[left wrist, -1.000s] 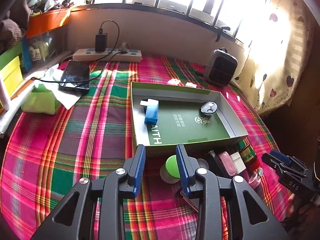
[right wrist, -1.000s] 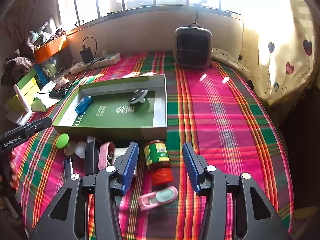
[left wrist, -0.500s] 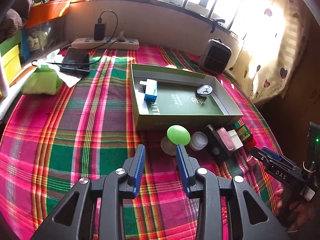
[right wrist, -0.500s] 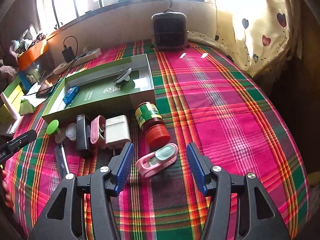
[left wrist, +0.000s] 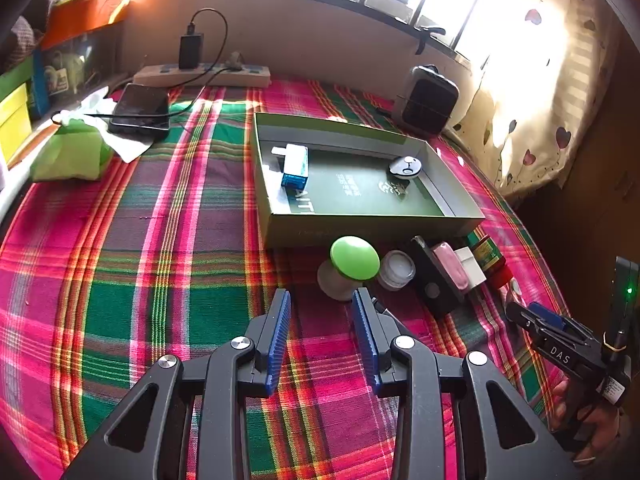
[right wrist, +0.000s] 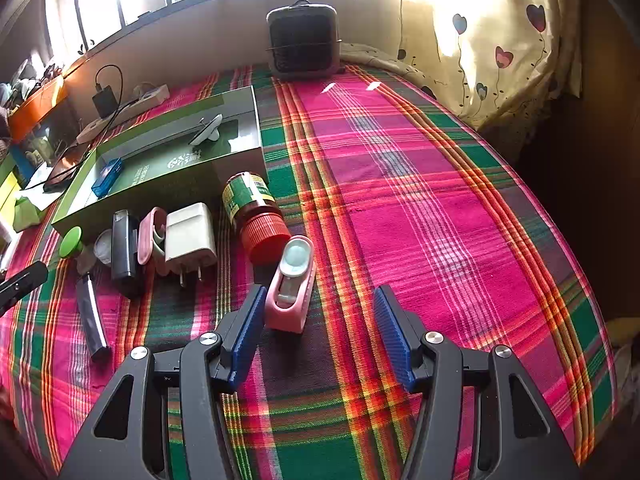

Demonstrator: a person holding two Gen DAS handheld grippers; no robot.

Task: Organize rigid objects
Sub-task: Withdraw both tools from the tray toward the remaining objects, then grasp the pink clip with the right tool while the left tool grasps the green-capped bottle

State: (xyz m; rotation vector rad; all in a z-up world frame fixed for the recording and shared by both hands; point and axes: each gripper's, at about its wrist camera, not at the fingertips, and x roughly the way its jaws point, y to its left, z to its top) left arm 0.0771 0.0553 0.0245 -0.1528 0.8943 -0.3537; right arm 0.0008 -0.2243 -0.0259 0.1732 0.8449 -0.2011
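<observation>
- Two grippers: right gripper (right wrist: 318, 330) fingers apart, just widened, pink case (right wrist: 291, 285) beside left finger, unclamped; left gripper (left wrist: 322, 340) apart, empty.
- Step: approaching pink case.
- Next: centre, close, carry to green box (right wrist: 240, 154).

You have the shallow green cardboard tray (left wrist: 372, 232) lying on the plaid cloth (right wrist: 420, 208), with a blue rectangular USB adapter (left wrist: 295, 168) in its left end and a round dark disc-shaped gadget (left wrist: 405, 167) toward its right. In front of the tray runs a row: green-capped white jar (left wrist: 352, 264), small clear jar (left wrist: 396, 269), black block (right wrist: 124, 248), pink oval case (right wrist: 150, 236), white plug charger (right wrist: 190, 236), then the red-capped brown bottle (right wrist: 254, 212) lying on its side. A pink rounded dispenser (right wrist: 290, 284) lies nearer you, in front of the bottle, just beside your right gripper (right wrist: 320, 322)'s left pad. Behind the tray, by the wall, stands a small dark fan heater (right wrist: 304, 42).
</observation>
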